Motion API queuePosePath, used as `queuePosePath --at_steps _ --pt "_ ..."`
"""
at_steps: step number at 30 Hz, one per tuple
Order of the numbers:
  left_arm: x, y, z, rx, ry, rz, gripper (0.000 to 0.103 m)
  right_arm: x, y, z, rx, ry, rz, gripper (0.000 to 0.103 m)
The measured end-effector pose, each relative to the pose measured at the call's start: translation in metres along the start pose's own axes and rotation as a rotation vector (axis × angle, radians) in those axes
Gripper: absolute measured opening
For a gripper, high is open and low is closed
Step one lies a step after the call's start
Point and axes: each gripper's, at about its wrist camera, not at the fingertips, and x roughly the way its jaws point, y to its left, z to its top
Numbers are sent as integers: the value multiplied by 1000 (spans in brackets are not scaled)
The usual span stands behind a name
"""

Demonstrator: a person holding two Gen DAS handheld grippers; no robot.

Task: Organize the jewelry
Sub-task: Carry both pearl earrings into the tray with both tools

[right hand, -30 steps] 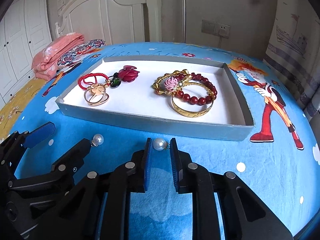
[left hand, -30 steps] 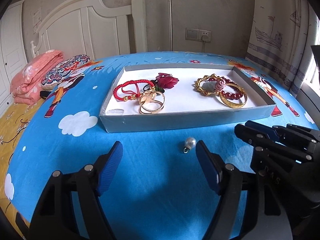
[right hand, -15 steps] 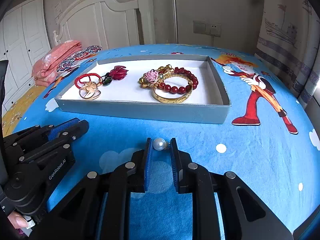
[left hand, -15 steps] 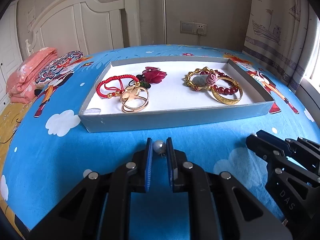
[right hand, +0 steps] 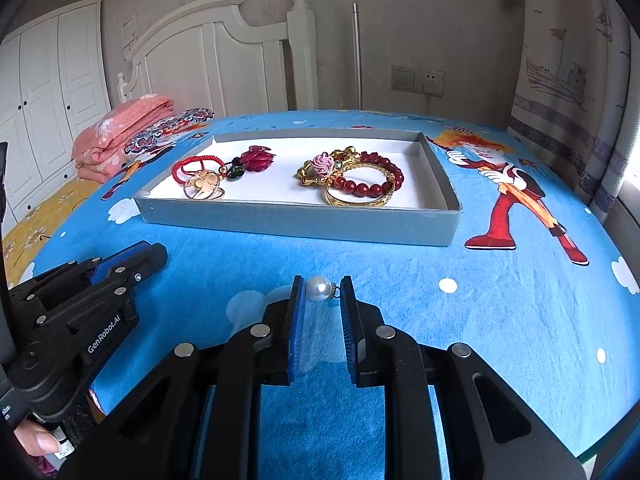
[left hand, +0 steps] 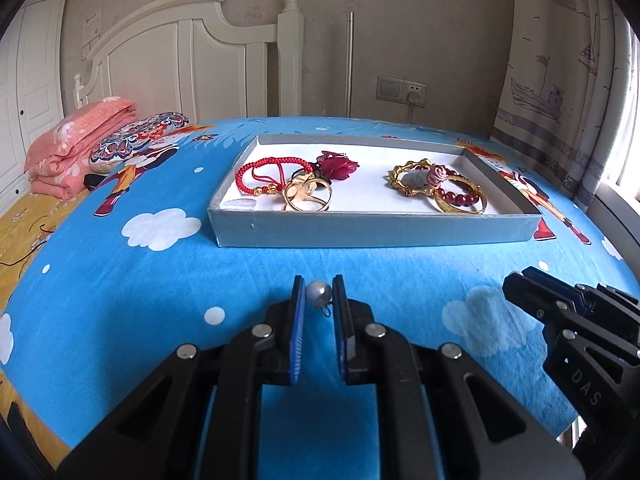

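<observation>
My left gripper [left hand: 317,293] is shut on a pearl earring [left hand: 319,293] and holds it above the blue bedsheet, short of the grey tray [left hand: 360,234]. My right gripper [right hand: 322,290] is shut on a second pearl earring [right hand: 319,288], also in front of the tray [right hand: 296,222]. The tray holds a red cord bracelet [left hand: 264,174], a gold ring piece [left hand: 308,196], a dark red flower [left hand: 338,165], a red bead bracelet [right hand: 370,184] and a gold bangle [left hand: 460,200]. Each gripper shows at the edge of the other's view, the right one [left hand: 516,286] and the left one [right hand: 132,256].
Folded pink bedding [left hand: 76,148] and a patterned pillow [left hand: 136,136] lie at the left by the white headboard [left hand: 192,60]. A curtain [left hand: 560,60] hangs at the right. The bed edge runs close below both grippers.
My left gripper closed on the pearl earring that lay on the sheet and lifted it. Both grippers have drawn back and up from the tray. The right one kept its earring.
</observation>
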Motion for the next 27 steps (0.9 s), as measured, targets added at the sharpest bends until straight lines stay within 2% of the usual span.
queuePosePath --at_steps 6,15,27 --pt "-8 -1 -9 -17 -25 -12 13 -12 3 -11 -17 -68 -5 18" --pt "-10 -3 -14 -17 -36 -9 13 -17 5 -14 -22 -94 -4 18" --pt "-10 1 3 -26 -51 -17 13 -12 9 8 -40 -115 -15 18"
